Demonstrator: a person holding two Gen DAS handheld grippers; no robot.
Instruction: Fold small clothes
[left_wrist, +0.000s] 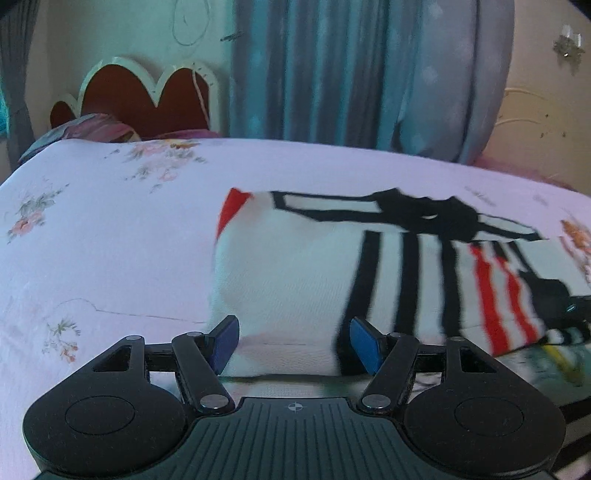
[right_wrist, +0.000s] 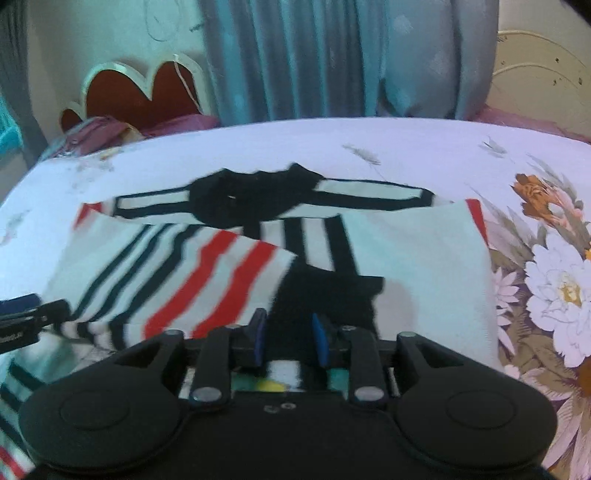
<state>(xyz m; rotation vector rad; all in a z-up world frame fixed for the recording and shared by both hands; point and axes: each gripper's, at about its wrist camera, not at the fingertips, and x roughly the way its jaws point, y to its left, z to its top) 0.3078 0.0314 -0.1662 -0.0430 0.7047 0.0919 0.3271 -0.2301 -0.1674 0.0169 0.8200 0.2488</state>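
Mid-bed on the floral white bedsheet (left_wrist: 110, 236), the soft, light white knit shirt with black and red stripes (left_wrist: 295, 280) should be pinched at its near hem; left gripper (left_wrist: 294, 345) gapes empty, right gripper (right_wrist: 288, 339) half-open, empty.

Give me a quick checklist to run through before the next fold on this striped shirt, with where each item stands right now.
1. Left gripper open: ok, its blue fingers stand wide apart.
2. Left gripper at the shirt edge: ok, the white hem lies between its fingers.
3. Right gripper holding cloth: cannot tell, the fingers are apart with dark fabric between them, contact is unclear.
4. Striped sleeve folded in: ok, it lies across the shirt body.
5. Shirt flat on the bedsheet: not ok, the white side bulges up in the left wrist view.
6. Sharp view: not ok, both pictures are motion-blurred.
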